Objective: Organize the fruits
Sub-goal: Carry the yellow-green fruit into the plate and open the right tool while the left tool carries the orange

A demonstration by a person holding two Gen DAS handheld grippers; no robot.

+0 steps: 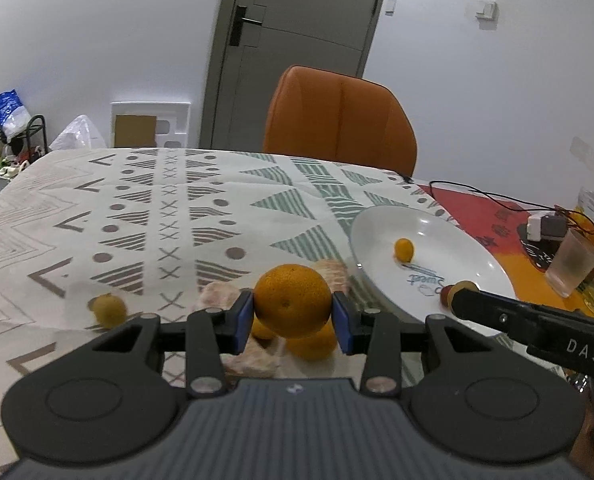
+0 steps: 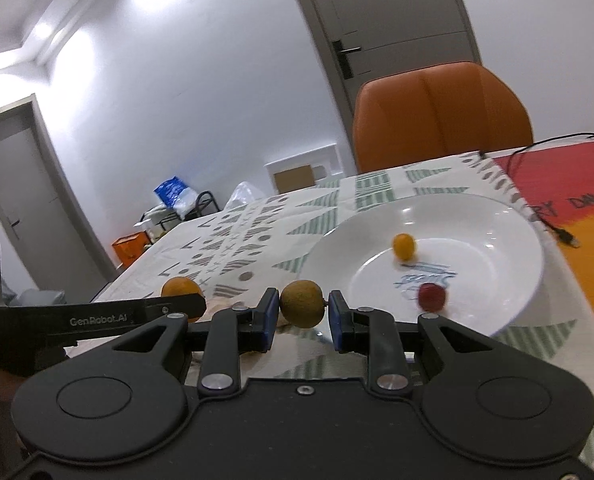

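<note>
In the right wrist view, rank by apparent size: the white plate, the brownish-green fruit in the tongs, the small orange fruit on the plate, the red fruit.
1. White plate.
2. Brownish-green fruit, though nearest the camera.
3. Small orange fruit and red fruit look alike.

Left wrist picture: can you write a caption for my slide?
Left gripper holds an orange between its fingers beside a white plate with one small kumquat.

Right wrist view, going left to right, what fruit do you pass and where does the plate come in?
Orange gripped by the left gripper → brownish-green fruit between the right gripper pads → small orange fruit in the white plate → small red fruit, also in the plate.
</note>
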